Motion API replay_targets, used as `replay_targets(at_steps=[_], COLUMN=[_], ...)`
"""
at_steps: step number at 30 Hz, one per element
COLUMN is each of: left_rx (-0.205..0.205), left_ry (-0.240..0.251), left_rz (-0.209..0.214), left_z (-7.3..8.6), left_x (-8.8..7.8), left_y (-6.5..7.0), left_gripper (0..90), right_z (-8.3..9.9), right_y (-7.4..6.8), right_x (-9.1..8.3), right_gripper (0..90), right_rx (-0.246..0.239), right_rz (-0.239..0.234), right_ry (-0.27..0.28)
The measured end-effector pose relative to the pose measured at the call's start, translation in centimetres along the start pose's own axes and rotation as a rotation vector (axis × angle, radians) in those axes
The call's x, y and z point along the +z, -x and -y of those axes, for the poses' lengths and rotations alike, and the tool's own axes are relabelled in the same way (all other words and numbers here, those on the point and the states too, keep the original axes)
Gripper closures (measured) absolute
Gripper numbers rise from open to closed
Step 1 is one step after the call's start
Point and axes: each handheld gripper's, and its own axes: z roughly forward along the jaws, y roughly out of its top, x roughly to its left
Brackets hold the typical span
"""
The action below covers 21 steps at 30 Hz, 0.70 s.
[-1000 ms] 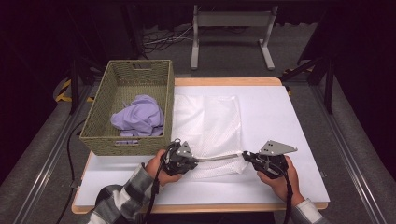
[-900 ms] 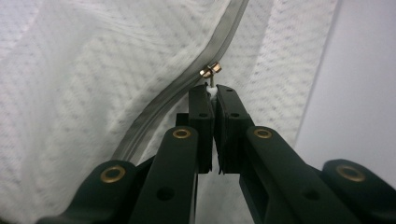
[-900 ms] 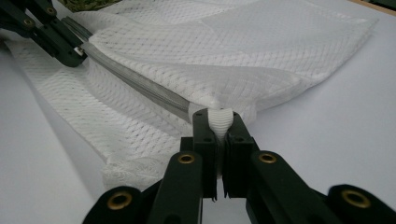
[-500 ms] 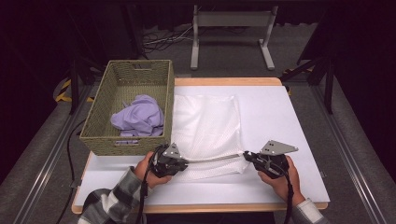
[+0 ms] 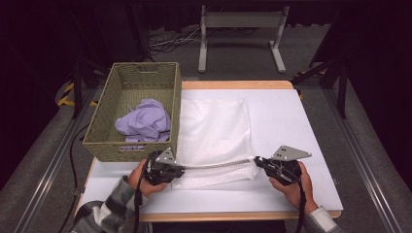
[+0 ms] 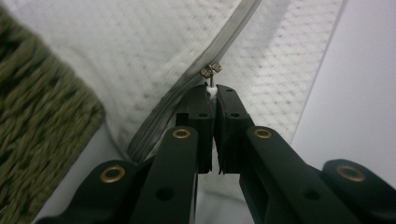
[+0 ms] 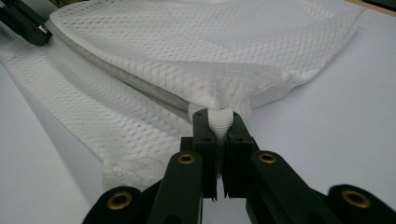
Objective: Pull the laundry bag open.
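Zipper pull [image 6: 211, 71] pinched at left jaws' tips; mesh bag [image 7: 196, 56] corner between right jaws.

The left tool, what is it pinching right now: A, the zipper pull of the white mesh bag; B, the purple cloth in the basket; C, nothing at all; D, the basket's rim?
A: the left tool is shut on the zipper pull of the white mesh bag.
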Motion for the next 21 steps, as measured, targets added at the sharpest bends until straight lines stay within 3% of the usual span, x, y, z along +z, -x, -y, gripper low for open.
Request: replay_targets(at_steps=[21], left_rx=[-0.029], left_ry=[0.004], left_rz=[-0.008], left_z=[1.8], left_x=[-1.2], left_y=[-1.2], left_gripper=[86.5], right_z=[0.0], right_y=[0.0], right_x=[-0.1], right_gripper=[86.7], right_rx=[0.003], right_rz=[0.002], right_ry=[0.004])
